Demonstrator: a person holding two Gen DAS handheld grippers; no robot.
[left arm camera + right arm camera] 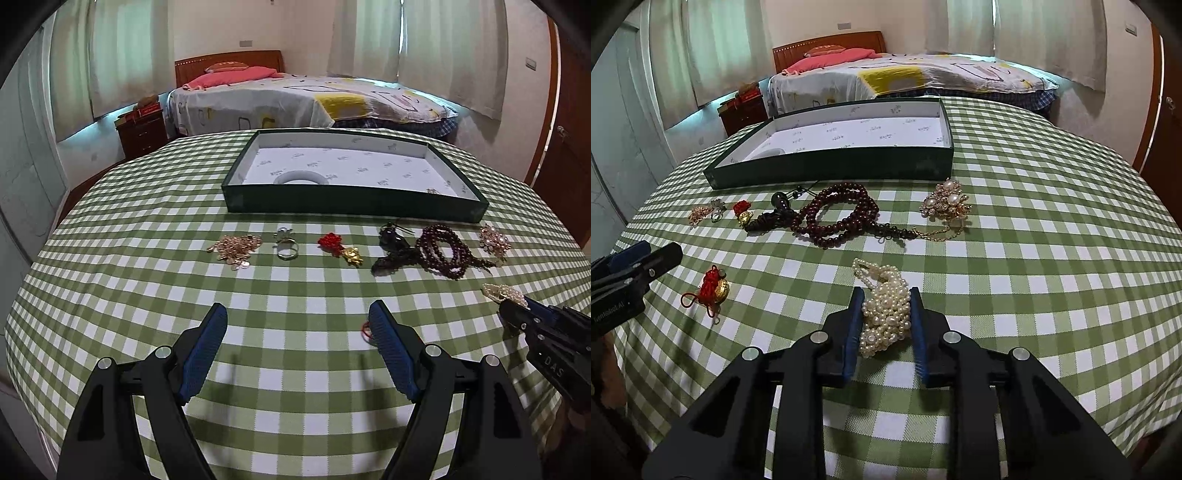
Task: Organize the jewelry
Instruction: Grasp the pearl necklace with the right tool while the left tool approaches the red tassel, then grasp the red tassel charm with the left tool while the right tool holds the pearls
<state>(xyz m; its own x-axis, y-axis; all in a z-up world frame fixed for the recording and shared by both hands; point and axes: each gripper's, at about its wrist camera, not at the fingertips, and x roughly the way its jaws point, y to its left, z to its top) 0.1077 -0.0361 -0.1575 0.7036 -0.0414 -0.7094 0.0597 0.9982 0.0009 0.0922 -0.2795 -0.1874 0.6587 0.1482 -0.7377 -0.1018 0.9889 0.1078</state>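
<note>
- The step in hand looks like the pick-up of the pearl bracelet [884,306]: the right gripper [886,295] is clamping it, both blue pads pressing on the bundle of pearls, which is still lying on the checked tablecloth [1034,258]
- One loop of the pearls is sticking out ahead of the right gripper's tips, unpinched
- The left gripper [297,314] is hovering with its jaws wide apart and nothing between them; a red cord charm [711,291] is lying just beside its right finger, mostly hidden behind it in the left wrist view
- The green box [831,170], the likely destination, is sitting well ahead of both grippers and to the left of the right one; a white bangle [301,177] is already lying inside it, and a small gold piece near its right corner, too small to tell
- Between the grippers and the box a row is waiting: dark red beads [834,214], a pearl brooch [945,205], a silver ring [286,243], a gold chain pile [234,245], a red and gold charm [340,249]
- Next move, as I judge it: lifting the bracelet clear without dropping the loose loop, carrying it over the row, releasing inside the box wall
- Writing: "DAS" on the right gripper's body; "GenRobot.AI", I think, on the left one; the box lining is carrying a small repeated print, unreadable
</note>
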